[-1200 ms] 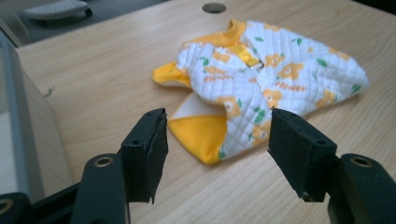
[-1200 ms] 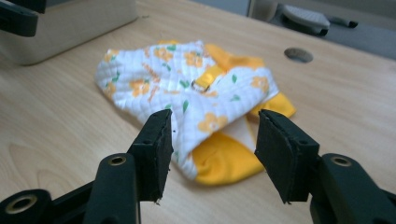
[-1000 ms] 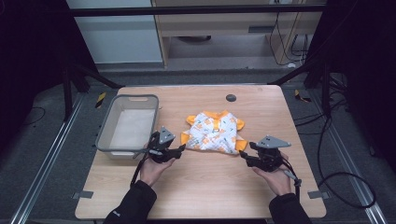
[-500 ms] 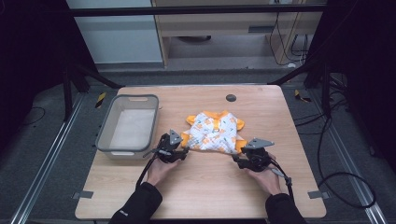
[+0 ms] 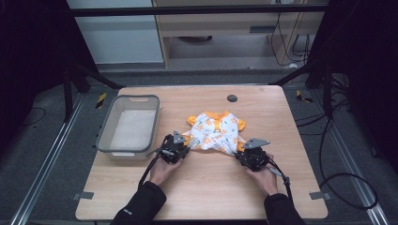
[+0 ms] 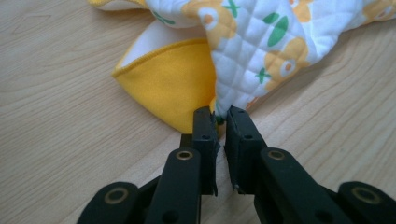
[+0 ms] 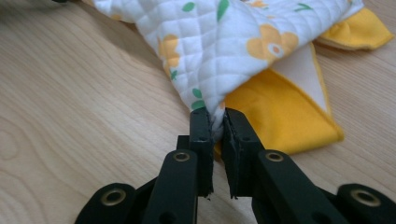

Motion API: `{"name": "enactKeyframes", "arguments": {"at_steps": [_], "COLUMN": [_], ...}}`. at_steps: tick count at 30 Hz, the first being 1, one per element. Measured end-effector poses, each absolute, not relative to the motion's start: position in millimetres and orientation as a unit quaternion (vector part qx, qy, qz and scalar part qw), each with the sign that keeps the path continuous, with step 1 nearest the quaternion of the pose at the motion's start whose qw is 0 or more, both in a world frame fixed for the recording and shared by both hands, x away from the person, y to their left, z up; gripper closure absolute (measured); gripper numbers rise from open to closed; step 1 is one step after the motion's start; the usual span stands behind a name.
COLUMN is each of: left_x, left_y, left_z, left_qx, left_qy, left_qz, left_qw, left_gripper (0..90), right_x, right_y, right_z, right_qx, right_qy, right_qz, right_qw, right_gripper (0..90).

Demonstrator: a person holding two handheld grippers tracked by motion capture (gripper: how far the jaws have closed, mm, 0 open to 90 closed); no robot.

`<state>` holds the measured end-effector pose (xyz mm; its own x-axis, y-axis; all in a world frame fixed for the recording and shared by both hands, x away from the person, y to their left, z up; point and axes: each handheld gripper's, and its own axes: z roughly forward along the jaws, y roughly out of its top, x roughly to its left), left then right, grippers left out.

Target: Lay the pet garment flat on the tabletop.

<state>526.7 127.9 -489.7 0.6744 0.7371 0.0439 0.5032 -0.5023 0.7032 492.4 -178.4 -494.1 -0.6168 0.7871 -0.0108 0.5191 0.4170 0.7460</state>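
A small quilted white garment with orange flowers, green leaves and yellow trim lies on the wooden table. My left gripper is shut on its near left corner; in the left gripper view that gripper pinches the white quilted fabric beside a yellow flap. At the near right corner my right gripper is shut on the cloth. The right gripper view has its gripper clamped on the quilted edge, with a yellow sleeve to the right.
A grey plastic bin stands on the table's left side, close to my left hand. A round dark grommet sits near the far edge. Bare wood lies in front of the garment and to its right.
Both grippers moved inward to the garment's near corners and shut on them. The near edge of the cloth is now bunched and slightly lifted.
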Motion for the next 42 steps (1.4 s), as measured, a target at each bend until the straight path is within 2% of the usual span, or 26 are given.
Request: {"name": "enactKeyframes", "arguments": {"at_steps": [4, 11, 23, 28, 31, 34, 35, 42], "left_x": [520.0, 497.5, 450.1, 450.3, 472.1, 482.8, 492.7, 506.8], "left_y": [130.0, 140.6, 152.8, 154.0, 153.3, 152.5, 152.2, 145.1], "left_z": [-478.4, -443.0, -411.6, -410.0, -424.4, -432.9, -441.1, -461.3], "left_qx": [0.847, 0.828, 0.829, 0.826, 0.818, 0.815, 0.812, 0.82], "left_qy": [0.36, 0.355, 0.321, 0.329, 0.362, 0.376, 0.389, 0.402], "left_qz": [0.167, 0.142, 0.116, 0.127, 0.136, 0.141, 0.139, 0.143], "left_qw": [0.354, 0.411, 0.442, 0.44, 0.426, 0.418, 0.412, 0.381], "left_gripper": [84.1, 84.2, 84.3, 84.1, 83.7, 83.4, 83.2, 81.0], "right_x": [487.8, 462.4, 433.0, 433.2, 448.4, 459.2, 468.2, 488.2], "right_y": [-178.4, -191.8, -208.3, -206.7, -200.7, -197.3, -194.2, -185.7], "right_z": [-486.1, -450.6, -421.8, -421.5, -433.5, -442.2, -450.0, -473.4], "right_qx": [0.385, 0.369, 0.359, 0.365, 0.398, 0.415, 0.425, 0.442], "right_qy": [0.823, 0.808, 0.785, 0.779, 0.771, 0.767, 0.765, 0.773], "right_qz": [0.378, 0.43, 0.495, 0.503, 0.482, 0.47, 0.458, 0.416], "right_qw": [0.18, 0.161, 0.098, 0.088, 0.125, 0.138, 0.159, 0.184], "right_gripper": [83.6, 83.5, 84.1, 84.0, 83.4, 83.0, 82.9, 81.3]}}
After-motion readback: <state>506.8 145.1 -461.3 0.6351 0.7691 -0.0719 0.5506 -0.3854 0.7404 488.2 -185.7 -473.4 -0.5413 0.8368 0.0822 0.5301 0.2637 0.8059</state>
